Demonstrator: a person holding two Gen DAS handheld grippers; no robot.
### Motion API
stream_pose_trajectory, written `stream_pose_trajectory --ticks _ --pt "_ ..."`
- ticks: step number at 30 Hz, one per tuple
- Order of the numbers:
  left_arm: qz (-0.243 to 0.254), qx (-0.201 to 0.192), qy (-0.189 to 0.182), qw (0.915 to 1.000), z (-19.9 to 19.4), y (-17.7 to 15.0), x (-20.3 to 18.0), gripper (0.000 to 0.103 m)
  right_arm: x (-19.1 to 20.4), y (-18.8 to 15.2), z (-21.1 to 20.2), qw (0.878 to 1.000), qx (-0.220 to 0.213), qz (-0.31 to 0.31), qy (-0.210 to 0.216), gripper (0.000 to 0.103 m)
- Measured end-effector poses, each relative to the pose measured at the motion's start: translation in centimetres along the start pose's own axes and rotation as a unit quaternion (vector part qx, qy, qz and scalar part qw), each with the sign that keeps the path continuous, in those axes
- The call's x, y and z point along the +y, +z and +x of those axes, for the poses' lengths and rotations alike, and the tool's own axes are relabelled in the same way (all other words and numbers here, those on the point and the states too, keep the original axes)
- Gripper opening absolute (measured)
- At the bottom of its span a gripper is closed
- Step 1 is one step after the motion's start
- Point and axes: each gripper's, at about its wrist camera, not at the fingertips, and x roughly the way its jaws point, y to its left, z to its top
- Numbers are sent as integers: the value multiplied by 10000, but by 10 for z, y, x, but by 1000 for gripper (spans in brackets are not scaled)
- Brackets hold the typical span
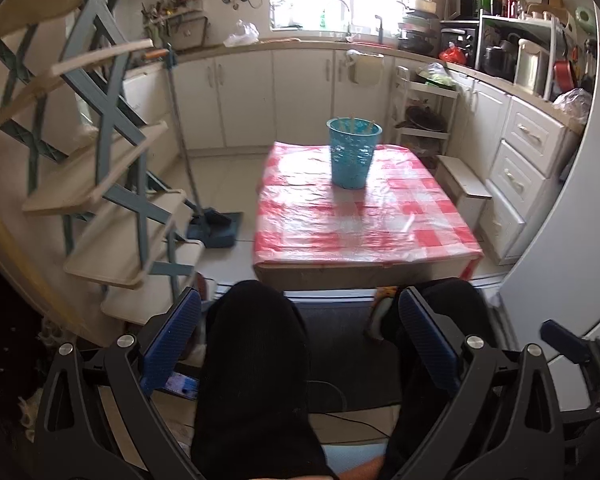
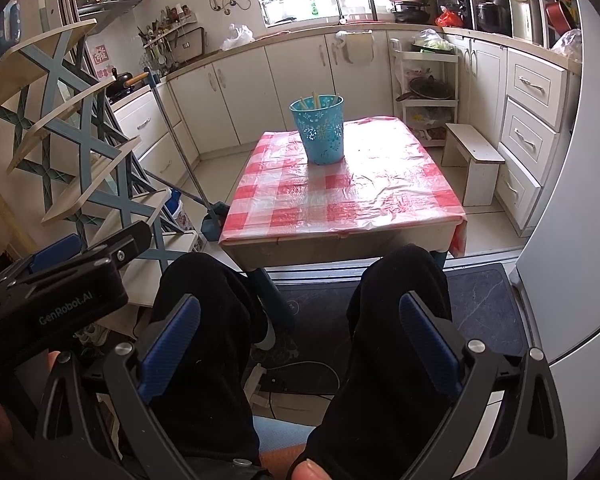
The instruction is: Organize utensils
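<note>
A teal perforated cup (image 1: 353, 153) stands at the far end of a table with a red-and-white checked cloth (image 1: 364, 216). Wooden chopsticks (image 1: 353, 121) stick out of it. The cup (image 2: 319, 129), chopsticks (image 2: 316, 101) and cloth (image 2: 348, 196) also show in the right wrist view. My left gripper (image 1: 300, 328) is open and empty, held low over the person's knees, well short of the table. My right gripper (image 2: 300, 330) is open and empty, also over the knees. The left gripper's body (image 2: 60, 280) shows at the right view's left edge.
A blue-and-cream folding rack (image 1: 80, 140) stands left of the table, with a broom and dustpan (image 1: 216, 224) beside it. A small white stool (image 2: 474, 160) and a trolley (image 2: 428, 96) stand to the right. White cabinets (image 1: 260, 96) run behind. A dark mat (image 2: 480, 304) lies underfoot.
</note>
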Motion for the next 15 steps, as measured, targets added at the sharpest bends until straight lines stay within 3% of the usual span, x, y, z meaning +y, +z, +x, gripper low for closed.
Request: stream_pose_trajectory --ticks 2,8,15 --pt "-106 3 -150 9998 1 -1 4 95 -1 0 0 10000 -23 17 -16 96" --pt "42 -456 475 9978 -5 7 -1 95 -10 7 -22 9968 -737 140 -287 96" --pt "-97 -235 402 9989 19 13 6 95 -9 14 -15 9933 -1112 86 -320 96"
